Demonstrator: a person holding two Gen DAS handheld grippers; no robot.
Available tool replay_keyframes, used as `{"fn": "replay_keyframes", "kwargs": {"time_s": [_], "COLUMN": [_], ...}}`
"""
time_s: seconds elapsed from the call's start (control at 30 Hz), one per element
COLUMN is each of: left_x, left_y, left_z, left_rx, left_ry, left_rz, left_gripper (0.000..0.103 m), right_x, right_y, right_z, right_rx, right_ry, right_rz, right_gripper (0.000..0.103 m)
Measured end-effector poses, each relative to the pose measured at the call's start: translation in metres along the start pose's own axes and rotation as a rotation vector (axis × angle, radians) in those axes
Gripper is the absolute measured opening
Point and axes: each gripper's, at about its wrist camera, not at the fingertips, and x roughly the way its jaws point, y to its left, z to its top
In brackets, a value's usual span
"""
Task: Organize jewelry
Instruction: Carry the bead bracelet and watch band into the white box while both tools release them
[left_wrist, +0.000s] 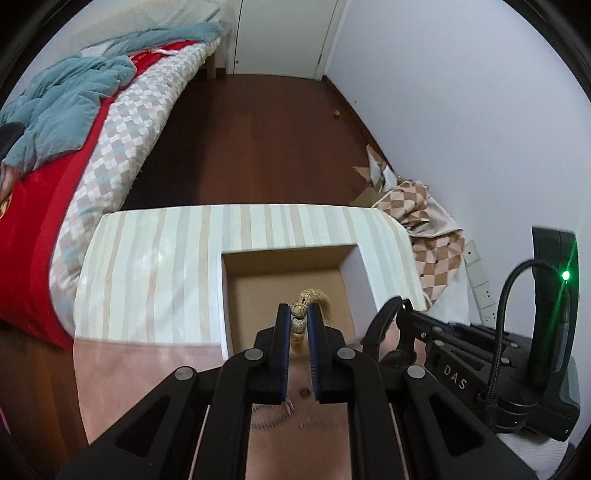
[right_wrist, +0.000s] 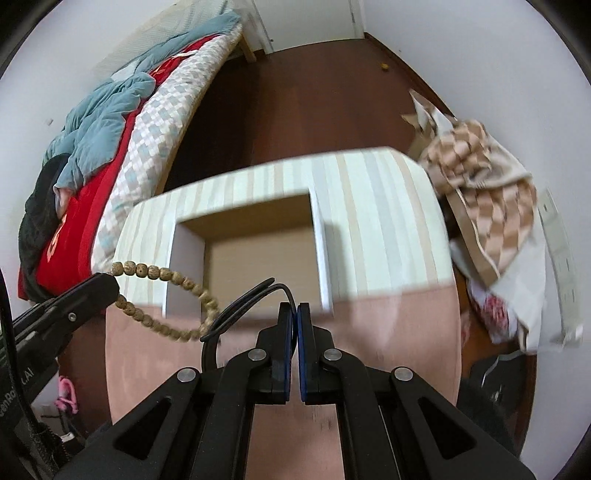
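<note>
My left gripper (left_wrist: 299, 310) is shut on a tan beaded bracelet (left_wrist: 300, 317), held above the open cardboard box (left_wrist: 284, 284) set in the striped table top. In the right wrist view the left gripper (right_wrist: 110, 286) shows at the left with the bead bracelet (right_wrist: 166, 299) hanging from it in a loop. My right gripper (right_wrist: 294, 306) is shut on a thin black hair band (right_wrist: 255, 291) that loops out to the left, held just in front of the box opening (right_wrist: 258, 240). In the left wrist view the right gripper (left_wrist: 400, 304) sits at the right with the black band (left_wrist: 380, 321).
The box sits in a striped white and beige surface (left_wrist: 155, 258) over a pink cloth (right_wrist: 388, 332). A bed with red and checked bedding (left_wrist: 110, 147) is at the left. A checked cloth pile (left_wrist: 424, 218) lies at the right by the wall. Dark wooden floor lies beyond.
</note>
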Motion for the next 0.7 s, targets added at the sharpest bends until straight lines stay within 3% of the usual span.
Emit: {"fn": "replay_keyframes", "kwargs": {"time_s": [0.17, 0.37, 0.43, 0.57, 0.6, 0.63, 0.67, 0.7], "left_x": [0.042, 0.074, 0.074, 0.062, 0.056, 0.052, 0.046, 0.041], "left_y": [0.014, 0.027, 0.030, 0.034, 0.034, 0.033, 0.033, 0.033], "left_z": [0.024, 0.038, 0.041, 0.040, 0.037, 0.035, 0.031, 0.026], "left_rx": [0.007, -0.006, -0.027, -0.042, -0.036, -0.030, -0.025, -0.022], "left_ry": [0.055, 0.125, 0.121, 0.089, 0.073, 0.056, 0.036, 0.018], "left_rz": [0.035, 0.095, 0.109, 0.147, 0.177, 0.194, 0.218, 0.247], "left_gripper": [0.007, 0.009, 0.010, 0.015, 0.025, 0.045, 0.059, 0.080], "right_x": [0.046, 0.088, 0.093, 0.084, 0.078, 0.073, 0.068, 0.062], "right_y": [0.003, 0.005, 0.004, 0.001, 0.002, 0.003, 0.006, 0.008], "right_z": [0.041, 0.056, 0.056, 0.053, 0.051, 0.048, 0.045, 0.040], "right_rx": [-0.029, -0.068, -0.062, -0.034, -0.035, -0.041, -0.052, -0.067], "right_ry": [0.058, 0.138, 0.155, 0.132, 0.121, 0.111, 0.097, 0.080], "right_rz": [-0.028, -0.039, -0.034, -0.015, -0.016, -0.026, -0.051, -0.079], "right_gripper": [0.003, 0.004, 0.010, 0.039, 0.046, 0.052, 0.066, 0.077]}}
